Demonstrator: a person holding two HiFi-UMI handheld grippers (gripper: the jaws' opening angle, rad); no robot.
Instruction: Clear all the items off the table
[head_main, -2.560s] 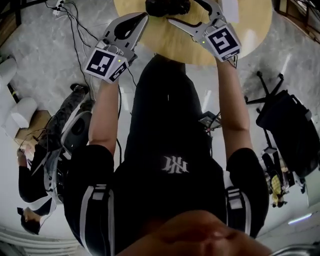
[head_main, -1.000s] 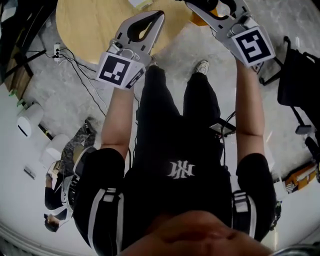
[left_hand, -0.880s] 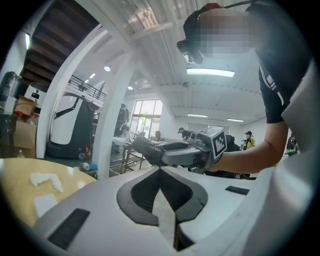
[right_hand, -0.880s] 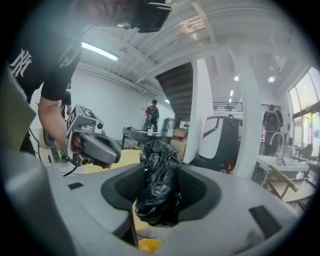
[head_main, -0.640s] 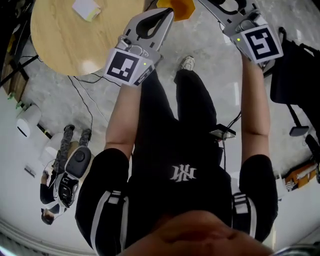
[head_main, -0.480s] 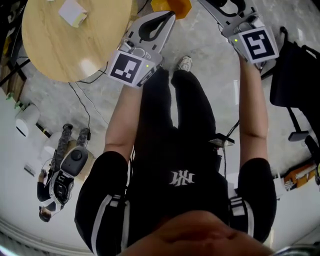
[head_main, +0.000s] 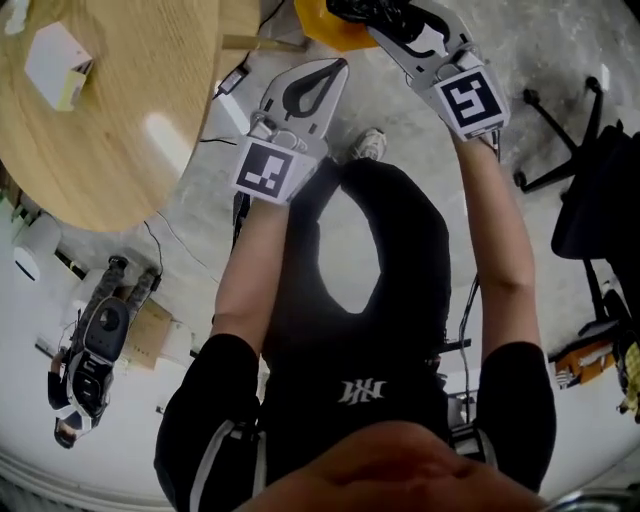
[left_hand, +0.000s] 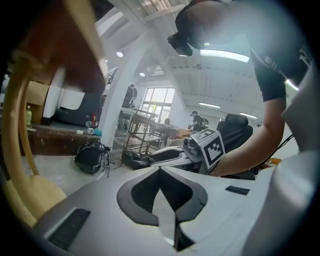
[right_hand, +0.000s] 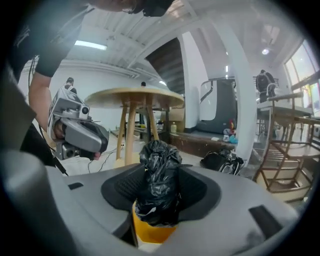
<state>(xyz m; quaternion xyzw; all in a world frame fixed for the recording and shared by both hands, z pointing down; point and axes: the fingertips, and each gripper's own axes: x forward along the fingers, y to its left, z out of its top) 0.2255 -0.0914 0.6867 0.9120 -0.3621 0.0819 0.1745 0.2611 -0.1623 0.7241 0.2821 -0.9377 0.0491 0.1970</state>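
My right gripper is shut on a crumpled black plastic bag. In the head view that bag hangs at the top edge, over a yellow bin whose yellow rim shows just below the jaws. My left gripper is shut and holds nothing; its tips meet in its own view. The round wooden table lies to the upper left, and a small white and yellow box rests on it.
A black office chair stands at the right. Cables run over the grey floor by the table leg. A black backpack and a metal rack stand beyond. Gear lies on the floor at lower left.
The view has swung away from the table, which has slid to the upper left. My right gripper has carried the black bag over the yellow bin. The left gripper has stayed shut.
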